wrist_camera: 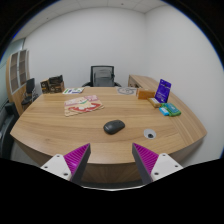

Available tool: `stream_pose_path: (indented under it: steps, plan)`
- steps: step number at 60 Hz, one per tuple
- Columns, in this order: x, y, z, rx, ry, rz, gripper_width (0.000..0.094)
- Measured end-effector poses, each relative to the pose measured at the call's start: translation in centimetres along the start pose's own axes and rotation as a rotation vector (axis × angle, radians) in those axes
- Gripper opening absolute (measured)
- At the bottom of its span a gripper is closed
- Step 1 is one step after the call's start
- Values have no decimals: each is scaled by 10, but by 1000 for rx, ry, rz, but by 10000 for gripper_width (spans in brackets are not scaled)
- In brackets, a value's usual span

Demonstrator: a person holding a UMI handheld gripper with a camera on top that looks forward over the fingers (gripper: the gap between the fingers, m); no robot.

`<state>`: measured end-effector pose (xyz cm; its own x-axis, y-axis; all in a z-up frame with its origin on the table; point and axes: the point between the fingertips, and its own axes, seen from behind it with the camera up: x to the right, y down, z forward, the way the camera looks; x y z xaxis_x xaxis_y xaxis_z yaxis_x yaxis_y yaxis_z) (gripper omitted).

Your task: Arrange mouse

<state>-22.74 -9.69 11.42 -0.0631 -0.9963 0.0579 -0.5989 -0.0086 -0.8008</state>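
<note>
The gripper (111, 158) is held high and back from the near edge of the wooden table (60, 132), its jaws spread wide around nothing, seemingly so that the whole tabletop can be surveyed before an approach is made. The mouse (114, 126) is found near the middle of the table, well beyond the fingers and slightly toward its near side. Its long axis appears to be laid roughly left to right, though which end is the front cannot be told.

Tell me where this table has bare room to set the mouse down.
Bare wood lies between the open gripper and the black computer mouse, and left of it below the pink papers. Crowded: the far right edge, around the purple box and teal item.
</note>
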Motion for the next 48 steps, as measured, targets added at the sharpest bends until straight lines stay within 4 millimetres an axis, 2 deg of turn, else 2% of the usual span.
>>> stream_pose_path:
  steps: [8, 31, 41, 48]
  plan:
    - [-8, -2, 37, -11, 1, 5, 867]
    - [-7, -4, 153, -62, 26, 29, 863]
    - [-4, -9, 193, -78, 46, 33, 866]
    - [-7, -12, 213, -92, 33, 45, 866]
